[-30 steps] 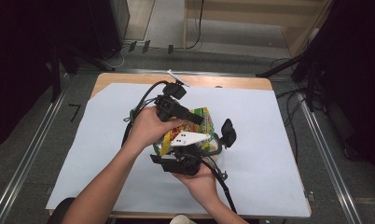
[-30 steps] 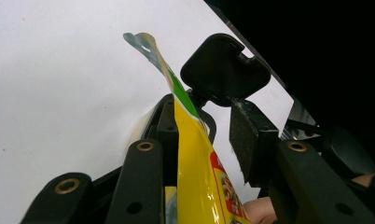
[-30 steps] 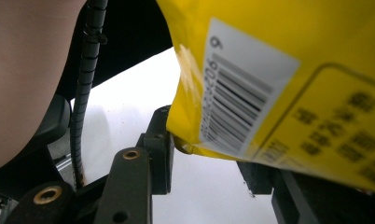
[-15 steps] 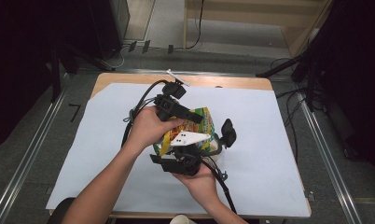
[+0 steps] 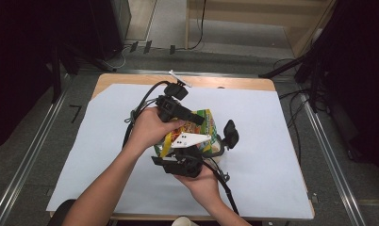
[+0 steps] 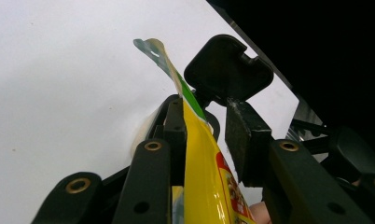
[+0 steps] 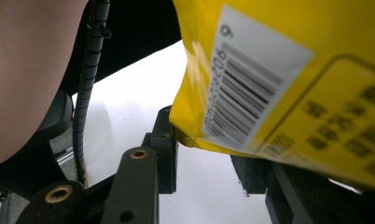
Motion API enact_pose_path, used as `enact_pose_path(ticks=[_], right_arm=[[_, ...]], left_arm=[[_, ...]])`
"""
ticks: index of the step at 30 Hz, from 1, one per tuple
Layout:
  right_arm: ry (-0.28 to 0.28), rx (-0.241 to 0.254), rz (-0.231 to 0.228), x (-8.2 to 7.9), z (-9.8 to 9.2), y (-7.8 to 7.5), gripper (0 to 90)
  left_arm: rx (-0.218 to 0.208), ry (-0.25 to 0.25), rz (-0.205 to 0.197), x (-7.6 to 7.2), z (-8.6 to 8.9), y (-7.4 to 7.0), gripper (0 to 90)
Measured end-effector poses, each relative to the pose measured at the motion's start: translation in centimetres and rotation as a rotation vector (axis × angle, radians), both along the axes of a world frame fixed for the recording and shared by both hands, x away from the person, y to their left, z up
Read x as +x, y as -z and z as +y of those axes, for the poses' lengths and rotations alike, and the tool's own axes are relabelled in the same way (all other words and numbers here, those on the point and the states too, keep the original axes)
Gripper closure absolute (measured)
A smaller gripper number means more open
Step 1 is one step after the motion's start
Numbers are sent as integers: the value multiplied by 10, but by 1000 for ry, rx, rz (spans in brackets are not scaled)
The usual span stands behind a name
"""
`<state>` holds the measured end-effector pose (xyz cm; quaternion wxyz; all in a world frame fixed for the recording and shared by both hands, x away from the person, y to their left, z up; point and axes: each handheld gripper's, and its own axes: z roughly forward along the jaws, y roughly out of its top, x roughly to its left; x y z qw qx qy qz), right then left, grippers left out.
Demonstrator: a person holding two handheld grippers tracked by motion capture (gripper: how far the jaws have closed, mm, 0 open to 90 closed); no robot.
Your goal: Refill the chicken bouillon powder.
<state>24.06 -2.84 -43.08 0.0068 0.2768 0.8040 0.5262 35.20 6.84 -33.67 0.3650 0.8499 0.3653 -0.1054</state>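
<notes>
Above the middle of the white-papered table (image 5: pixel 107 160), the yellow snack bag (image 5: pixel 202 123) hung between both tools; the left gripper (image 6: pixel 209 135), jaws just narrowed, pinched its edge; the right gripper (image 7: pixel 213 154), closing too, bracketed its lower corner, seemingly to steady it for tearing.

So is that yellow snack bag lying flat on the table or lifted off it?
Lifted. The yellow snack bag stands on edge between the left gripper jaws, white table cover behind it.
</notes>
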Motion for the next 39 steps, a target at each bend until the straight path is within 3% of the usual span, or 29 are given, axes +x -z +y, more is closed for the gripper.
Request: enact_pose_path(ticks=[7,17,21,24,27,32,39], right_arm=[[8,7,2,-1,0,-1,648],[-3,11,14,0,-1,-3,637],[-2,18,30,0,-1,-4,637],[3,15,-4,-2,-1,-6,638],[-2,16,-6,-2,-1,-7,639],[3,21,32,1,-1,-1,640],[10,-2,8,-1,-1,-1,639]], left_arm=[[-6,-1,-4,-2,0,-2,703],[-26,-8,48,4,4,1,644],[-31,-3,47,3,3,0,651],[-43,-1,37,1,6,-4,679],[-30,4,31,0,5,-4,681],[-3,9,27,0,-1,1,680],[-6,14,25,0,-1,2,676]])
